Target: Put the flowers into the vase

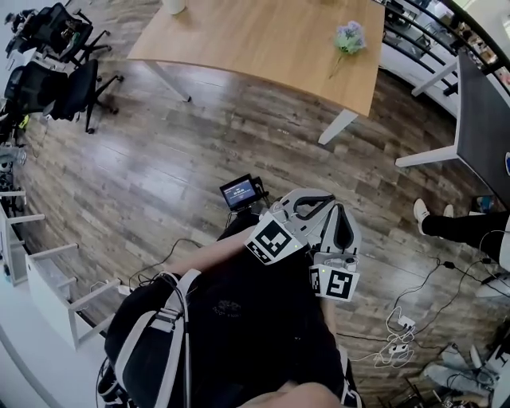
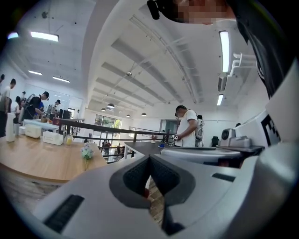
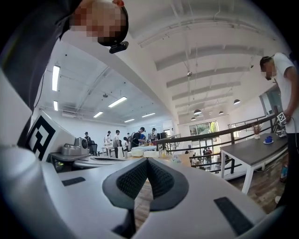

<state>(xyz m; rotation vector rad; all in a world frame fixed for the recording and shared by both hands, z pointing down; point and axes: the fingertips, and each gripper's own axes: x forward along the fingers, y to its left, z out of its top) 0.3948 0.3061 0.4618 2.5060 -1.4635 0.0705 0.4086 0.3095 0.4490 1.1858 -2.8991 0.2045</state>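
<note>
A small bunch of pale purple and green flowers (image 1: 349,37) lies near the right end of the wooden table (image 1: 263,40), far ahead of me. The left gripper view also shows the flowers (image 2: 86,152) on that table. A white vase (image 1: 174,5) stands at the table's far left edge; it shows as a tall white vase (image 2: 10,127) in the left gripper view. Both grippers are held close to my body, side by side, well short of the table. My left gripper (image 1: 313,195) (image 2: 149,157) is shut and empty. My right gripper (image 1: 343,210) (image 3: 147,159) is shut and empty too.
Wood floor lies between me and the table. Black office chairs (image 1: 56,48) stand at the left, a white shelf (image 1: 48,287) lower left. A dark table (image 1: 486,119) and a person's leg (image 1: 454,225) are at the right. Cables (image 1: 398,335) lie on the floor. Several people stand far off.
</note>
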